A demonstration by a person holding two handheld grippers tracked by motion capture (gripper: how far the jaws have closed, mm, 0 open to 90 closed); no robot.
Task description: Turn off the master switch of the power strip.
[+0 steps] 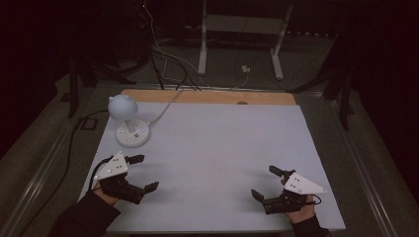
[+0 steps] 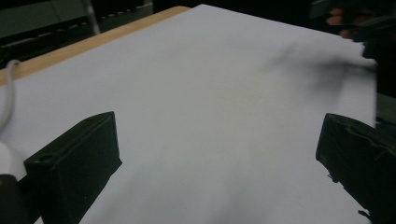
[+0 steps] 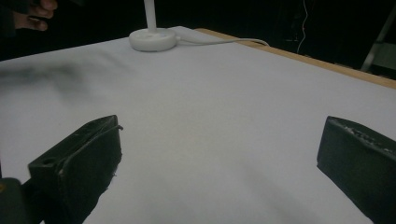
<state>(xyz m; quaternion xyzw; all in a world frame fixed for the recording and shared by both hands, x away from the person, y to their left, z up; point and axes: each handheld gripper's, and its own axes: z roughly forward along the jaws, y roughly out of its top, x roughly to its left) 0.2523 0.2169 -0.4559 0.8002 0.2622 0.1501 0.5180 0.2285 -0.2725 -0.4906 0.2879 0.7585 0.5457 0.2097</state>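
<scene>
From above, the left gripper (image 1: 146,172) and right gripper (image 1: 266,181) rest wide open and empty on the white table (image 1: 212,148); a small white lamp (image 1: 129,121) stands far-left. Each gripper view shows spread jaws over bare tabletop

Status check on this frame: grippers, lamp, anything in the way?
Left gripper open, empty. Right gripper open, empty. White desk lamp upright at far left of the table, untouched. Nothing between grippers and lamp.

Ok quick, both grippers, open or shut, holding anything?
Left gripper: open, fingers wide apart, holding nothing.
Right gripper: open, fingers wide apart, holding nothing.
</scene>
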